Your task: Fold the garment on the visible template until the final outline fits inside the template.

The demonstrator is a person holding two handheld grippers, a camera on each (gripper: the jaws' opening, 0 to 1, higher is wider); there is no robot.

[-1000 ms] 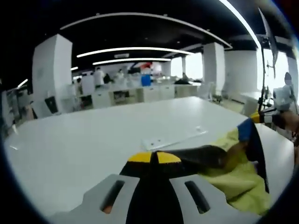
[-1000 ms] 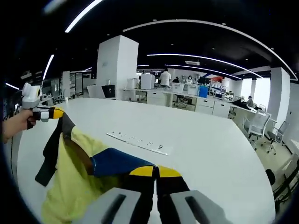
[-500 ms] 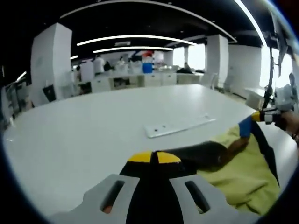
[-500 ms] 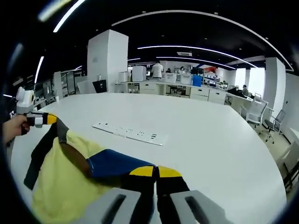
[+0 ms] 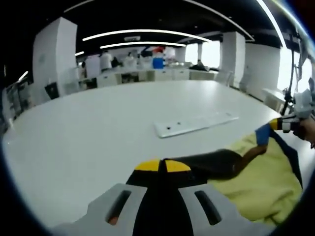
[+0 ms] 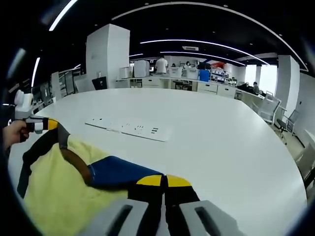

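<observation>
Soft yellow garment (image 5: 261,177) with black, brown and blue trim hangs slack between both grippers over a smooth white table (image 5: 88,132). Left gripper (image 5: 162,166) is clamped on a black edge; right gripper (image 6: 163,181) is clamped on the blue part. A flat white strip (image 6: 129,129) lies on the table beyond the garment. The right gripper view shows a hand (image 6: 14,133) at the far corner.

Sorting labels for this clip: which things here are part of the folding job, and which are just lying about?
Part of the job:
- yellow garment, stretched between the two grippers
- left gripper, shut on the garment
- right gripper, shut on the garment
- white table

Lying about:
- flat white strip on the table
- background desks
</observation>
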